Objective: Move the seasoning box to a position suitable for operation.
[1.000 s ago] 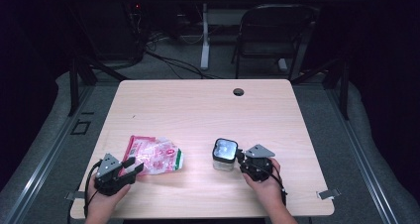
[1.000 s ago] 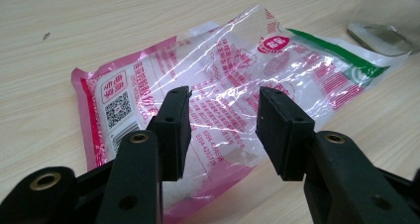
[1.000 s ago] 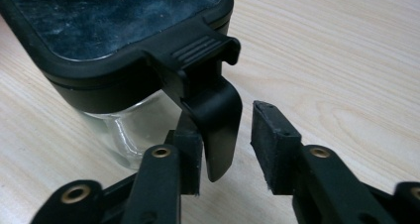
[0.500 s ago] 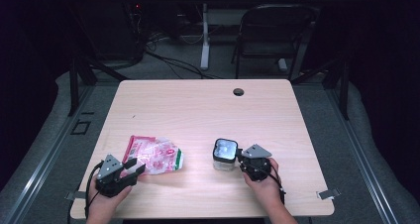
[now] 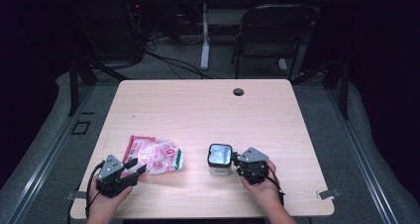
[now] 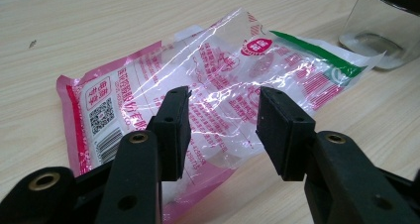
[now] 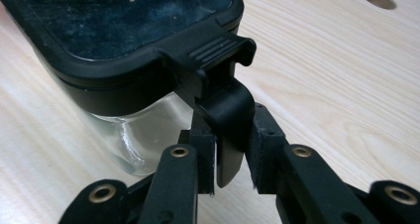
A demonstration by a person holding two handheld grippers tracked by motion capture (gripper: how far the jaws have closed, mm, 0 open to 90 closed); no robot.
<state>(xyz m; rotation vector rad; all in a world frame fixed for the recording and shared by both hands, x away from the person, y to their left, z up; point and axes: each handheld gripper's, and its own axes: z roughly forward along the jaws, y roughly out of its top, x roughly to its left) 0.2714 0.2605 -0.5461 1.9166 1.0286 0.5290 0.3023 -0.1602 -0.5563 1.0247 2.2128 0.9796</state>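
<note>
Gripping lid latch (image 7: 225,115) of jar (image 5: 220,160) w/ right claw (image 7: 232,157), just closed on it; lid still on. Left claw (image 6: 223,127) apart over pink bag (image 6: 208,85) left of jar, not yet grasped.

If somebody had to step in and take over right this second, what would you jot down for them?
Right gripper: its jaws have just been closing and now pinch the black latch tab of the clear jar; the jar's black lid is on.
Left gripper: open, jaws apart above the pink snack bag, pads not pressing it.
Where things are: the bag lies flat on the table near the front left; the jar stands upright just to its right.
Done: latch gripped.
Left: probably flip the latch and open the lid, then grip the bag, likely to bring it to the jar.
</note>
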